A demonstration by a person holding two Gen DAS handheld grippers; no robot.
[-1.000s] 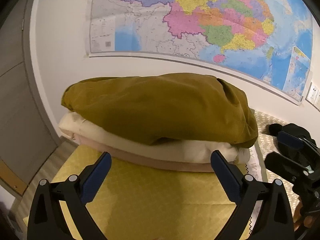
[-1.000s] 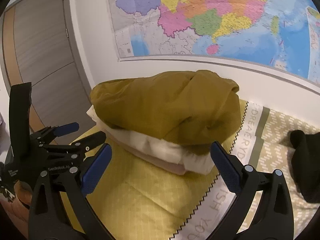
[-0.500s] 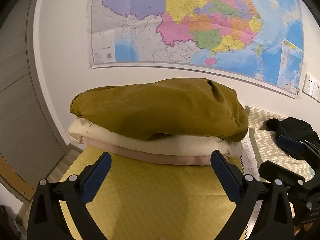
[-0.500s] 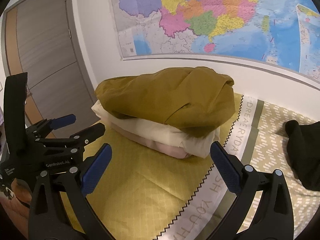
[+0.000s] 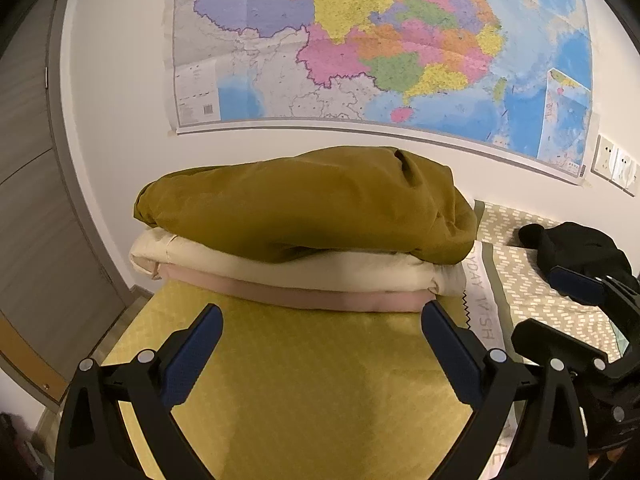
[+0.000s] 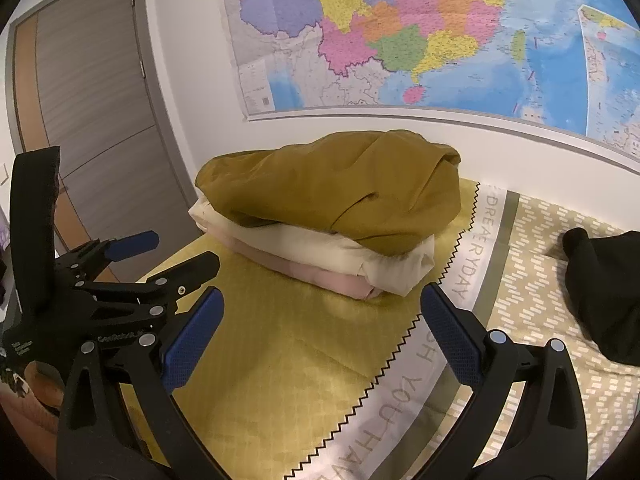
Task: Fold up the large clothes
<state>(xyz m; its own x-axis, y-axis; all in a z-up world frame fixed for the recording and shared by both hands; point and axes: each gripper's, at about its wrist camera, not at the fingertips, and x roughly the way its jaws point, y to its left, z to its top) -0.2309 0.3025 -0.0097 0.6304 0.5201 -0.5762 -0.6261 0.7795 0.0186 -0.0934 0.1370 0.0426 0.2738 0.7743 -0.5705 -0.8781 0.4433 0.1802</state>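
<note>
Three folded garments in one stack at the bed's (image 6: pixel 280 360) far left corner: an olive one (image 5: pixel 312 200) on top, a cream one (image 5: pixel 304 268) under it, a pink one (image 5: pixel 320 300) at the bottom. One black garment (image 6: pixel 604 288), unfolded, off toward the bed's right edge. Two grippers, left (image 5: pixel 320 356) and right (image 6: pixel 320 336), two blue-padded fingers each. One map (image 5: pixel 380 40) on the wall. One door (image 6: pixel 88 100). Two wall sockets (image 5: pixel 616 164), as far as shows.

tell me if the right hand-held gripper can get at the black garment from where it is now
Probably yes: the right hand-held gripper is open and empty, and the black garment lies uncovered on the patterned bedspread to its right, nothing between them.
</note>
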